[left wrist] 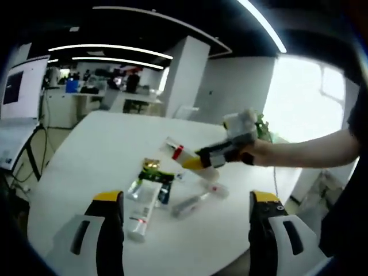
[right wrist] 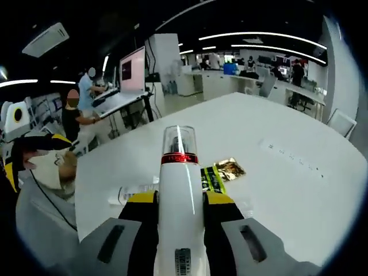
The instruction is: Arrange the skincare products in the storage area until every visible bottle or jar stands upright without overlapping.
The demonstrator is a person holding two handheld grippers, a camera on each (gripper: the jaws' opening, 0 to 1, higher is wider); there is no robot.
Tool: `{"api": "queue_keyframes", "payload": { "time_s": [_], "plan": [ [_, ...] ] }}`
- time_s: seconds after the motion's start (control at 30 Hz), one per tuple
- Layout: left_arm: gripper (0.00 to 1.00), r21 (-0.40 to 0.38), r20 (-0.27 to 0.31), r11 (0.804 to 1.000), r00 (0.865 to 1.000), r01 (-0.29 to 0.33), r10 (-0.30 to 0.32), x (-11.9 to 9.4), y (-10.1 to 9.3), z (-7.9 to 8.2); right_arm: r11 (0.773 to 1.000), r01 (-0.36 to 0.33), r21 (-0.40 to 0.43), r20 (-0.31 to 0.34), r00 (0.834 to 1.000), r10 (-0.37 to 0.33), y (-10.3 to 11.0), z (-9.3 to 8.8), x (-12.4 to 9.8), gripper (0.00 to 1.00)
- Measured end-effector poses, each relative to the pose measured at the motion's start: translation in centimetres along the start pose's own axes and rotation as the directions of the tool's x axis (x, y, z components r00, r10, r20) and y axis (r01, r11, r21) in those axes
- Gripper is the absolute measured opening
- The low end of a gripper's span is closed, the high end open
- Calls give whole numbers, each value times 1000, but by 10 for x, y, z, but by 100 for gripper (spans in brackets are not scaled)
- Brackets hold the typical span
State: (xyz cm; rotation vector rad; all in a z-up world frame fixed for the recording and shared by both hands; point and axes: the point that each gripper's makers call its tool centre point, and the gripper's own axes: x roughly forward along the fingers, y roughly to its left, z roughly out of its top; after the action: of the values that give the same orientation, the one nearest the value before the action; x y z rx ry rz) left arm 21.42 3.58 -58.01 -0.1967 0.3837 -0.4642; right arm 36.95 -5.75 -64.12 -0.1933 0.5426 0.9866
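My right gripper [right wrist: 179, 200] is shut on a white tube with a red band and clear cap [right wrist: 178, 167], held above the white table [right wrist: 287, 190]. In the left gripper view the same tube [left wrist: 173, 150] sticks out of the right gripper [left wrist: 195, 162], which comes in from the right over the pile. My left gripper [left wrist: 186, 198] stands open and holds nothing, low over the near side of the table [left wrist: 92, 155]. Between its jaws lie a white tube [left wrist: 142, 211], a clear bottle [left wrist: 188, 203], a green and gold packet [left wrist: 153, 167] and a small clear item with red [left wrist: 216, 189].
The green and gold packet [right wrist: 221, 172] and a clear bottle [right wrist: 133, 193] lie flat beyond the held tube. The left gripper [right wrist: 12, 155], held in a hand, shows at the left edge. A person's arm [left wrist: 310, 150] reaches in from the right. Desks, monitors and people stand behind the table.
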Motion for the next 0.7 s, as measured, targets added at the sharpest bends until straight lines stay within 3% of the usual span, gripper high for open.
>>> {"api": "queue_keyframes", "payload": {
  "time_s": [0.13, 0.23, 0.37, 0.63, 0.7],
  "plan": [
    [82, -24, 14, 1000, 1000, 20, -19, -1, -4, 6, 999, -31, 27, 58, 998, 30, 15, 8, -8, 28],
    [82, -68, 44, 996, 998, 50, -47, -3, -9, 18, 996, -76, 44, 124, 990, 70, 35, 18, -19, 28],
    [81, -98, 83, 993, 994, 72, -64, -5, -13, 34, 993, -103, 61, 170, 981, 92, 45, 20, -26, 28],
    [80, -178, 103, 980, 992, 89, -71, -3, -23, 50, 990, -116, 75, 269, 959, 92, 75, 29, -46, 28],
    [80, -188, 102, 979, 992, 86, -67, -1, -25, 52, 988, -124, 91, 313, 945, 90, 86, 36, -53, 28]
  ]
}}
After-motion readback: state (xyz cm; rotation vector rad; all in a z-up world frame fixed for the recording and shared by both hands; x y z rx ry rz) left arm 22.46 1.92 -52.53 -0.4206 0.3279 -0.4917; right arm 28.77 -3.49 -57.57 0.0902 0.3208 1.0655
